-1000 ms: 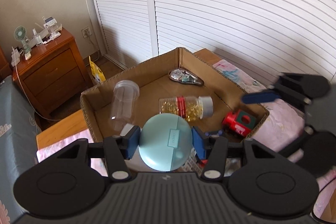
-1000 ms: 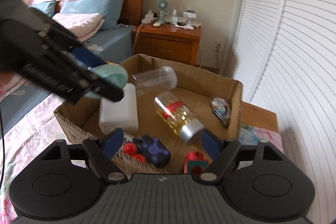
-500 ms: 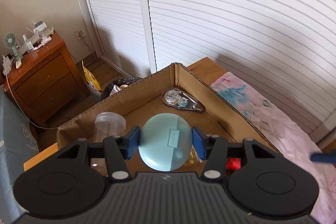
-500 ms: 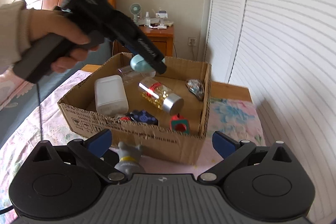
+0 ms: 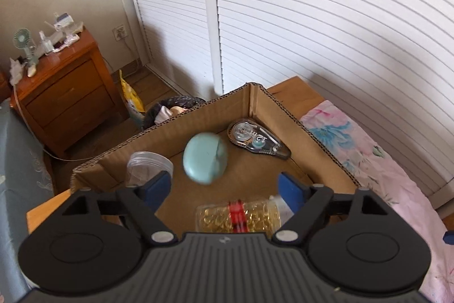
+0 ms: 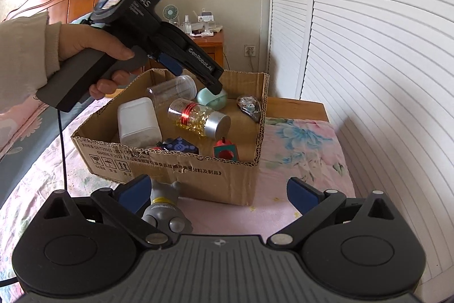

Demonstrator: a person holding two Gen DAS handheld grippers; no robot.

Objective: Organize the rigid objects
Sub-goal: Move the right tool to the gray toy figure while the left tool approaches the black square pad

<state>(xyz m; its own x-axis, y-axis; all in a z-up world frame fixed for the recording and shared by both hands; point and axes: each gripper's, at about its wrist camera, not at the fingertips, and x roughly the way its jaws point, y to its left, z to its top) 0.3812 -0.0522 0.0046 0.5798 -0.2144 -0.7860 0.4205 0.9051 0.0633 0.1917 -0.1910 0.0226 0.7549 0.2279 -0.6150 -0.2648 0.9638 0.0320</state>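
Observation:
A pale teal round case [image 5: 205, 157] [image 6: 212, 98] is loose in the far part of the cardboard box [image 5: 317, 144] [image 6: 198, 169], blurred as it drops. Above the box my left gripper [image 5: 224, 188] [image 6: 195, 70] is opening its jaws, with nothing between them. In the box also lie a correction tape [image 5: 256, 139], a clear jar [image 5: 149, 168], a bottle of yellow capsules [image 6: 198, 118], a white container [image 6: 137, 122], a blue toy [image 6: 177, 146] and a red block [image 6: 225, 151]. My right gripper [image 6: 218, 193] stands open before the box, a grey figurine [image 6: 164, 206] by its left finger.
The box sits on a bed with a pink floral sheet [image 6: 300, 149]. White louvred doors [image 5: 326, 19] stand behind it. A wooden nightstand [image 5: 65, 93] with a small fan is at the left. A bin with a black bag [image 5: 173, 110] is beyond the box.
My left gripper carried the teal case over the box, then spread its jaws and let it go. My right gripper drew back from the box and opened wider; the grey figurine came into view.

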